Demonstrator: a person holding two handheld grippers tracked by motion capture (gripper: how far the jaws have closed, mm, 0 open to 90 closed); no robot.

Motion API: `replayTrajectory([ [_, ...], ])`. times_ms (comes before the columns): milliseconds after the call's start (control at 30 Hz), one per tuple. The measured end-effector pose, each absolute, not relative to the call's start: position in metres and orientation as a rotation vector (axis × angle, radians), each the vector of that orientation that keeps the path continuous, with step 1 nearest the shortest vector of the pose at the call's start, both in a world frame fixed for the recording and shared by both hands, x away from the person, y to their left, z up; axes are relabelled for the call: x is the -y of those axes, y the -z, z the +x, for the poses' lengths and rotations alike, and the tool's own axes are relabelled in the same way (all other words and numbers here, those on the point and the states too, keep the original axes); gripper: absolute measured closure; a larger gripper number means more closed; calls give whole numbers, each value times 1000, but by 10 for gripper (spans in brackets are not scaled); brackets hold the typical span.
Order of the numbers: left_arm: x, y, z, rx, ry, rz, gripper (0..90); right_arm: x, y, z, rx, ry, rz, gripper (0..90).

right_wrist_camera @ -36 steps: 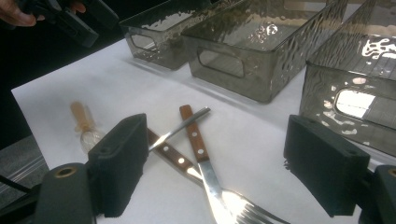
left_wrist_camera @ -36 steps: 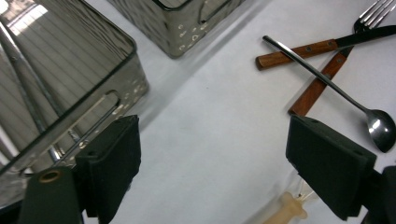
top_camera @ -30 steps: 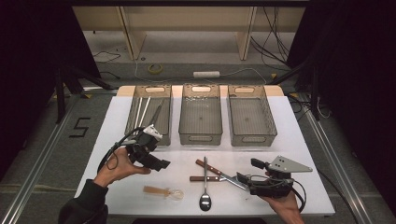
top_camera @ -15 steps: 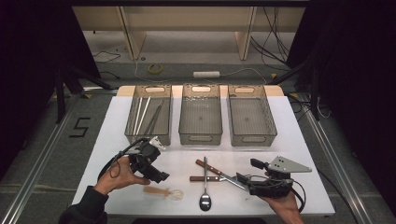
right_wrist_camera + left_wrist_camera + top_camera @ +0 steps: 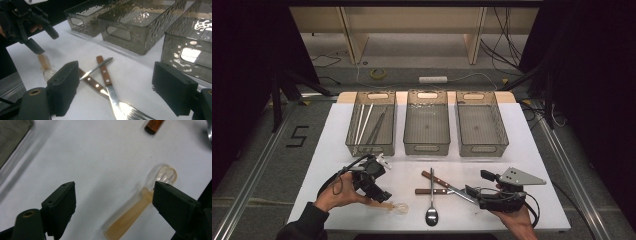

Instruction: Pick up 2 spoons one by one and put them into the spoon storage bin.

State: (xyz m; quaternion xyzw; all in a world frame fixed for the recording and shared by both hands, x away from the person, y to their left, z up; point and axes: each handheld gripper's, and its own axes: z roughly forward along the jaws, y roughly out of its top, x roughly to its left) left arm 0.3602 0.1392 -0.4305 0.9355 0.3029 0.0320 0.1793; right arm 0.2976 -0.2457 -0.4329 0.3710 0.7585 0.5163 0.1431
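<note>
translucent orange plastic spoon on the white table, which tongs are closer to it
Left. The left tongs hang open right over the translucent orange plastic spoon, its handle between the jaws. The right tongs sit across the table by the wooden-handled cutlery.

Left hand (image 5: 337, 195) comes in from the bottom left, dark sleeve at the wrist, tilting the left gripper (image 5: 113, 202) down and to the right toward the table, jaws spread wide with nothing pinched between them. Right hand (image 5: 512, 217) sits low at the bottom right, cradling the right gripper (image 5: 115, 87) from underneath, pointed left and held pretty flat, its grey plate on top, jaws wide apart too and holding nothing
</note>
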Motion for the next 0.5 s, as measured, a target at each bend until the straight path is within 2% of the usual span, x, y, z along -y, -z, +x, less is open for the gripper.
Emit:
replayTrajectory([
  [267, -136, 436, 355, -816, -71, 2693, 200, 246, 433, 298, -2188, -1487, 1070, 229],
  [500, -130, 440, 344, -731, -65, 2750, 251, 245, 433, 298, -2188, -1482, 1069, 229],
])
